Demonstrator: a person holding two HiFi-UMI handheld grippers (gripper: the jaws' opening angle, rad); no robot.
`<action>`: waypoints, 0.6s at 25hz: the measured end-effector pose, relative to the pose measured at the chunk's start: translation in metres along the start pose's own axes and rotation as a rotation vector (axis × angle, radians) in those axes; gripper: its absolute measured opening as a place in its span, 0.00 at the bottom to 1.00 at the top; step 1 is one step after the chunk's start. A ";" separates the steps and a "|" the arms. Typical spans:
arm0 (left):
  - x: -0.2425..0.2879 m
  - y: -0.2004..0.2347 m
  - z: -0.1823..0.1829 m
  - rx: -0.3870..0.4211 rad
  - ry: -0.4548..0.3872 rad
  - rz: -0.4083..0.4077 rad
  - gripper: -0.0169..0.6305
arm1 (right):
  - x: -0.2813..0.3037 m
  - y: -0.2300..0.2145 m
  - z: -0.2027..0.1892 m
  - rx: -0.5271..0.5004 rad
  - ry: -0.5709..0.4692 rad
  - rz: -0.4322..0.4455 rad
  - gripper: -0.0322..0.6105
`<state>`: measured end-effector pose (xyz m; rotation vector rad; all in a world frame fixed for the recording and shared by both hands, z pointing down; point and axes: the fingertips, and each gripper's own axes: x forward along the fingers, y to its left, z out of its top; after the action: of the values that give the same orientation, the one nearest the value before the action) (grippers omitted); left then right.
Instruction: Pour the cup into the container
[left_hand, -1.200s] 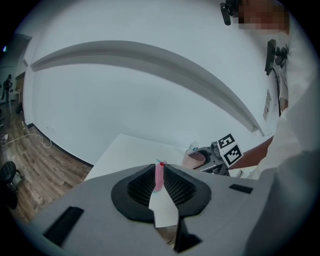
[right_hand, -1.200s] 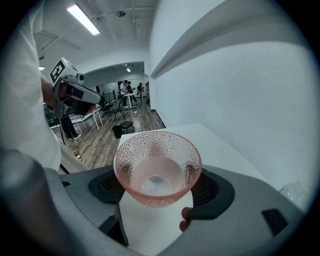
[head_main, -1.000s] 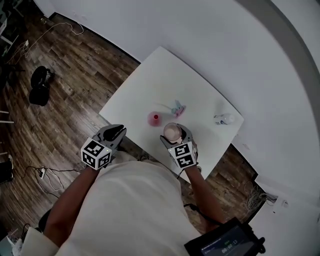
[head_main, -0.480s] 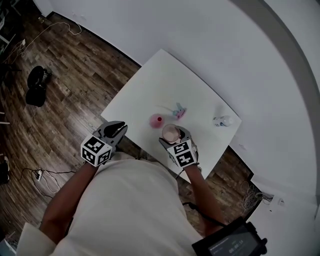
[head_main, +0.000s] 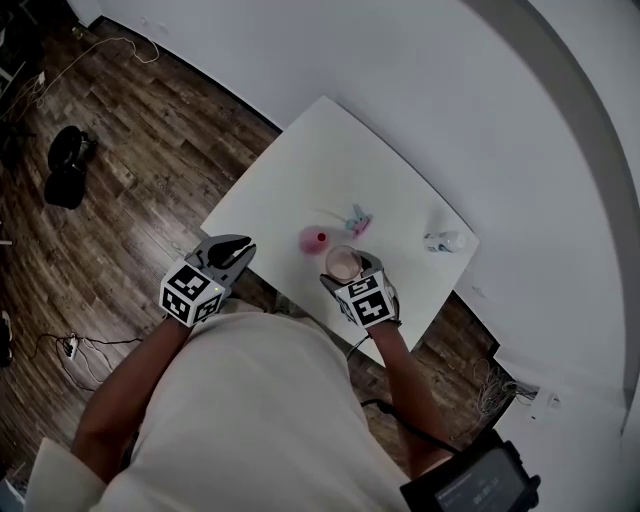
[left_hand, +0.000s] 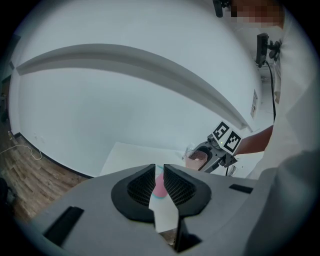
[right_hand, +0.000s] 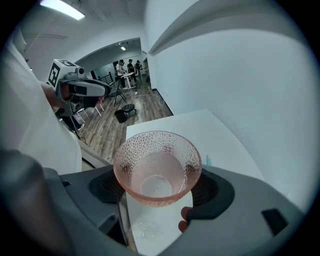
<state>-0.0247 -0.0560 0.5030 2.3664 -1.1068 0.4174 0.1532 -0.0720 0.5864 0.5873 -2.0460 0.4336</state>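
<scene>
Cup (right_hand: 157, 167): dimpled pink glass, rigid, likely slick and breakable; above worktop (head_main: 300, 170), just beside container (head_main: 313, 238).
Right gripper (right_hand: 159, 181): jaws clamped on cup's wall.
Left gripper (left_hand: 159, 182): jaws barely apart, empty.

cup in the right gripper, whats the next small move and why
Probably carry the cup a little forward and left until it hangs over the pink container, then tilt. The right gripper is shut on the cup, which is upright, and in the head view it sits beside the container, not over it.
</scene>
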 end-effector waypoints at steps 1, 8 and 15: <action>-0.002 0.001 0.001 0.000 -0.001 -0.002 0.09 | 0.000 0.001 0.000 0.001 0.010 0.003 0.64; -0.012 0.017 0.005 -0.003 -0.007 -0.006 0.09 | 0.013 0.008 0.003 0.002 0.066 0.017 0.64; -0.011 0.029 0.003 -0.016 -0.005 -0.010 0.09 | 0.028 0.006 -0.004 0.001 0.137 0.038 0.64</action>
<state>-0.0539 -0.0665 0.5036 2.3595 -1.0964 0.3978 0.1404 -0.0717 0.6126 0.5062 -1.9284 0.4840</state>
